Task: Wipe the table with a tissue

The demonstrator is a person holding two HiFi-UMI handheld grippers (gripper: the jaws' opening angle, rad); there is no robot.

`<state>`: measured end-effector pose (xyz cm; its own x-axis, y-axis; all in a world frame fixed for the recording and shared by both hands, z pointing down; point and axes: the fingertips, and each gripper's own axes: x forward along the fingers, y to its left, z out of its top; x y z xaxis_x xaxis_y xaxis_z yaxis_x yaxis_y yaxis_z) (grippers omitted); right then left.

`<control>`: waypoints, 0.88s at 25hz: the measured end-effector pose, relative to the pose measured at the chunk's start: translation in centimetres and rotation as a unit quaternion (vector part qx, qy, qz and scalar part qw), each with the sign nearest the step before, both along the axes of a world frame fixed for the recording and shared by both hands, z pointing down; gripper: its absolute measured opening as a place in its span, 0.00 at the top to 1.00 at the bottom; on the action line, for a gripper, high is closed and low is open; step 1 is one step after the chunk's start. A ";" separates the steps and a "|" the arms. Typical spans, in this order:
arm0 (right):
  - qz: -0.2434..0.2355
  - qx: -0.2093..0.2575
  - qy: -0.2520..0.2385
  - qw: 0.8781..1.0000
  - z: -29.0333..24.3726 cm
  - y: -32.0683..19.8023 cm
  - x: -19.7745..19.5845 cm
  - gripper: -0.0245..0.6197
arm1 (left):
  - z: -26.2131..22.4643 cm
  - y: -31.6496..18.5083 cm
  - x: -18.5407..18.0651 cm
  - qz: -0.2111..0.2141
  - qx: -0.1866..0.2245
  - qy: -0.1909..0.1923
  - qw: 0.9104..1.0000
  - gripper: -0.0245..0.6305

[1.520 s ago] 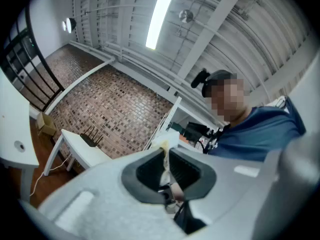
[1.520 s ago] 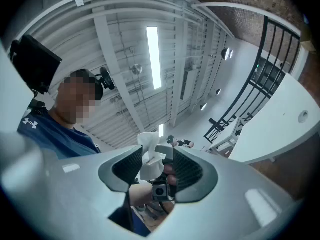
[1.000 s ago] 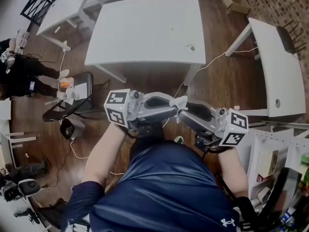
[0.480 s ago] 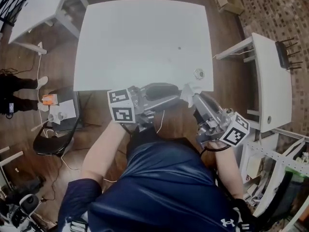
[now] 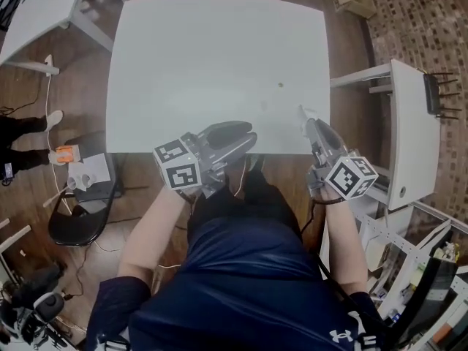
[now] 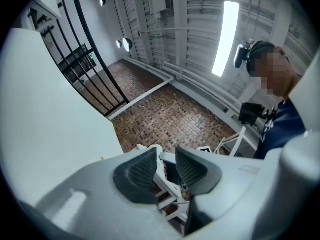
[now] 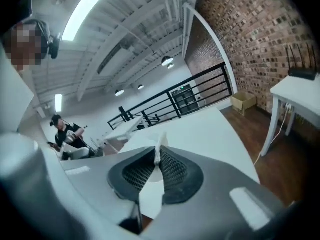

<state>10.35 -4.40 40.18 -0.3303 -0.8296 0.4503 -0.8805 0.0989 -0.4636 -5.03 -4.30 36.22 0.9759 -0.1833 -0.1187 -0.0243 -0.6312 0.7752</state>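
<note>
Both grippers had just dropped to the large white rectangular table (image 5: 219,50): right gripper (image 5: 302,114) clamped on the thin white paper tissue (image 7: 160,149), left gripper (image 5: 247,136) empty, jaws apart but closing, so wiping appeared imminent.

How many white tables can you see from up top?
3. The big table is right in front of the person. The corner table is at the top left. The side table stands on the right. More could be hidden outside the picture.
</note>
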 end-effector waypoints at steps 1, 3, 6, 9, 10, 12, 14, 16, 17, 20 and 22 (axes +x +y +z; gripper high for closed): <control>-0.005 -0.014 0.025 1.000 1.2 -0.7 0.7 0.91 | 0.4 -0.4 0.1 -0.005 -0.002 -0.010 1.000 0.78; -0.022 -0.039 0.074 0.996 3.6 -2.4 2.1 0.91 | 1.1 -1.4 0.1 -0.019 -0.005 -0.028 0.999 0.78; -0.054 -0.075 0.131 0.987 7.6 -4.9 4.1 0.91 | 2.2 -2.9 0.0 -0.045 -0.016 -0.055 0.997 0.81; -0.082 -0.100 0.160 0.979 10.9 -7.3 6.1 0.91 | 3.4 -3.9 0.1 -0.074 -0.033 -0.077 0.994 0.82; -0.090 -0.106 0.165 0.977 11.8 -8.1 6.6 0.91 | 3.8 -4.1 0.3 -0.080 -0.038 -0.082 0.993 0.82; -0.106 -0.116 0.172 0.972 13.2 -9.6 7.2 0.91 | 4.5 -4.6 0.8 -0.087 -0.048 -0.089 0.991 0.83; -0.126 -0.127 0.183 0.967 14.5 -10.7 7.3 0.91 | 5.1 -5.0 1.4 -0.092 -0.059 -0.092 0.990 0.83; -0.144 -0.141 0.198 0.959 15.8 -11.6 7.5 0.91 | 5.7 -5.4 2.0 -0.097 -0.068 -0.091 0.989 0.83; -0.152 -0.150 0.207 0.955 16.5 -11.9 7.6 0.91 | 6.0 -5.6 2.2 -0.101 -0.073 -0.090 0.988 0.83; -0.166 -0.176 0.224 0.944 18.4 -12.2 8.1 0.91 | 6.6 -6.2 2.4 -0.111 -0.088 -0.085 0.986 0.83; -0.171 -0.186 0.232 0.939 19.2 -12.2 8.3 0.91 | 6.8 -6.5 2.2 -0.118 -0.097 -0.080 0.985 0.84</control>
